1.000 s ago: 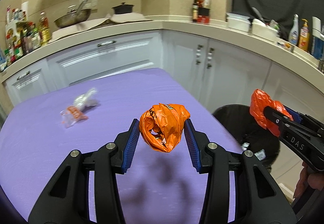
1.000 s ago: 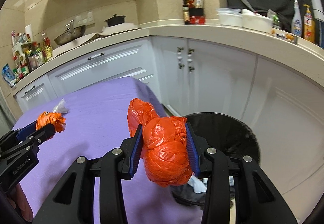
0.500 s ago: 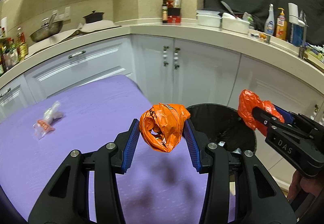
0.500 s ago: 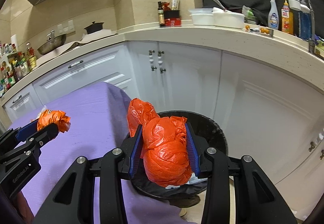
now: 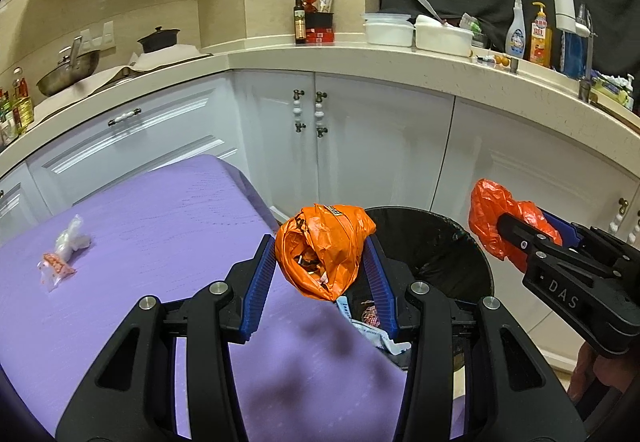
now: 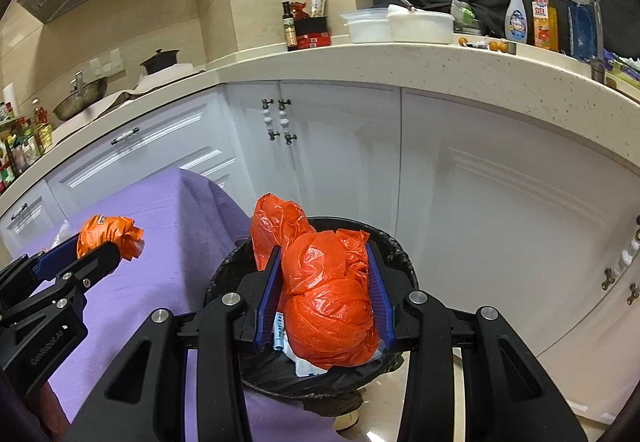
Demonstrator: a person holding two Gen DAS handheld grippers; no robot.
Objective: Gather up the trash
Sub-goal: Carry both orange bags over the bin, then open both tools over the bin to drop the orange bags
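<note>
Kitchen corner, white cabinets, purple-clothed table (image 5: 132, 242) at left, from the left wrist camera. My left gripper (image 5: 322, 274) has its jaws part-closed, blue pads pinching a crumpled orange plastic wrapper bag (image 5: 324, 250), torn open with scraps visible inside. It hangs over the table edge, just beside the round black-lined trash bin (image 5: 452, 238) but not clearly over the mouth. One small clear plastic wrapper with a red-orange label (image 5: 64, 254) lies on the cloth, well apart, uncollected. Bin already holds some paper trash.

From the right wrist camera: my right gripper (image 6: 326, 294) is clamped part-way on a knotted red-orange plastic bag (image 6: 328, 306), squarely above the bin (image 6: 396, 254) opening. I judge this one ready to drop.

Status: two pieces in hand, none of them released, one left on the table. Obstacles: both tools crowd the same bin mouth; table corner sits close to the rim. Counter clutter (bottles, white tubs, wok) is well clear.
</note>
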